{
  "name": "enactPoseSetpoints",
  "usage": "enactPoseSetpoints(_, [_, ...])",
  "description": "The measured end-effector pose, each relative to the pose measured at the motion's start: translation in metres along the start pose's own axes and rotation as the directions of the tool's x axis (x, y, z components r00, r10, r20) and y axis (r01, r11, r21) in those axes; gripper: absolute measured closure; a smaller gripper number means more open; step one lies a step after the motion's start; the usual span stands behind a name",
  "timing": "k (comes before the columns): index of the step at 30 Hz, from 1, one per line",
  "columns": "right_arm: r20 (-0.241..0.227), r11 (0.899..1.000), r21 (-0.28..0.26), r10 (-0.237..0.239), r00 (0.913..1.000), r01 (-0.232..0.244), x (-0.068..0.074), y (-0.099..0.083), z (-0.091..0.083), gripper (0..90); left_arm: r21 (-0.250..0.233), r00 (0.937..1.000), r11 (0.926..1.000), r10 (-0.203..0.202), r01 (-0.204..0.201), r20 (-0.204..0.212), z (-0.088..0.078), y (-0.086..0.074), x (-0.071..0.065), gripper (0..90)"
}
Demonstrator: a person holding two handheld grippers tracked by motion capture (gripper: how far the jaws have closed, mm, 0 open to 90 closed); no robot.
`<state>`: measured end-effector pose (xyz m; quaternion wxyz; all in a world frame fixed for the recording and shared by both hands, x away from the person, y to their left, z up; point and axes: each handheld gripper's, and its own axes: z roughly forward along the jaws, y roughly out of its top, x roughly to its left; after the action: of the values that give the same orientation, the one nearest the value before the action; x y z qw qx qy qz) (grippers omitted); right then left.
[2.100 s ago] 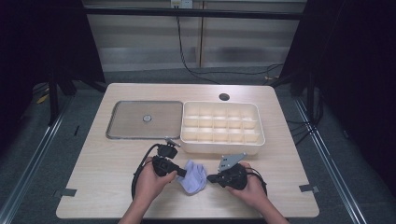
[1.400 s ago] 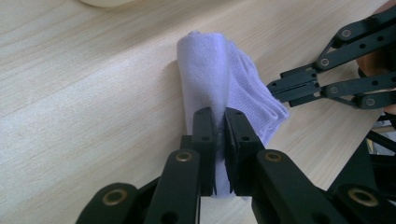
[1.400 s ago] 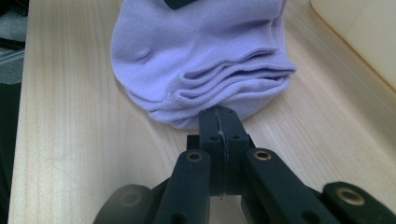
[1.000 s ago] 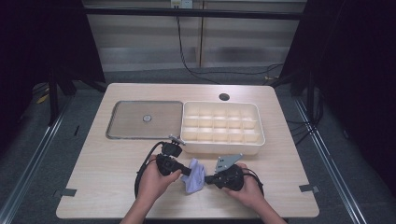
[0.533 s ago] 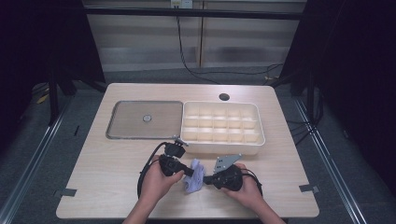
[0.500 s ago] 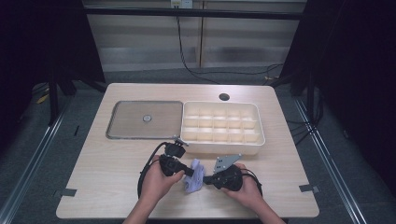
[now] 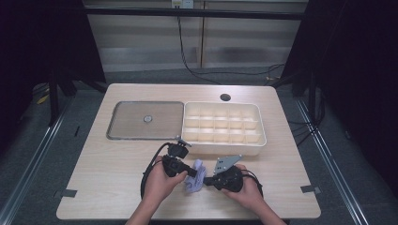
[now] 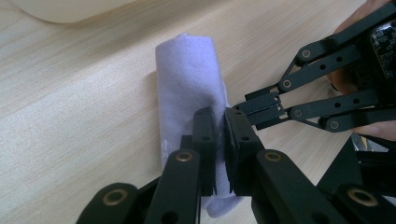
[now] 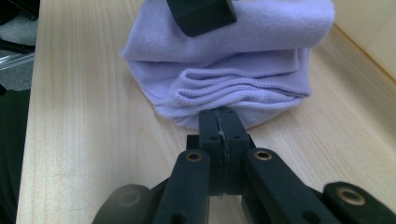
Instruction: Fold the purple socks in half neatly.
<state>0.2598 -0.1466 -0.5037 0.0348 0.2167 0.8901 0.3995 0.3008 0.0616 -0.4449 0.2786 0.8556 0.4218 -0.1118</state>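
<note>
Black left tool (image 8: 219, 135) clamps folded lavender cloth (image 8: 191, 88); right tool (image 9: 219, 123) pinches cloth's opposite edge, jaws fully together. Cloth lies btwn both tools on wood tabletop (image 7: 103, 168), near front edge, just below white compartment tray (image 7: 223, 124).

The lilac cloth's (image 8: 189, 84) near end is hidden behind the left gripper's fingers (image 8: 204, 135).

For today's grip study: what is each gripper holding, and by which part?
Both hold the lilac cloth: the left gripper pinches its folded side, and the right gripper pinches its rounded lower edge.
</note>
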Motion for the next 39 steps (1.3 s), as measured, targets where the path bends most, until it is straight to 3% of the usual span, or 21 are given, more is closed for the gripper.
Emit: enactPoseSetpoints(39, [-0.009, 1.000, -0.016, 0.020, 0.9998, -0.020, 0.000, -0.001, 0.002, 89.6, 0.007, 0.9993, 0.9993, 0.037, -0.037, 0.004, 0.008, 0.004, -0.011, 81.1])
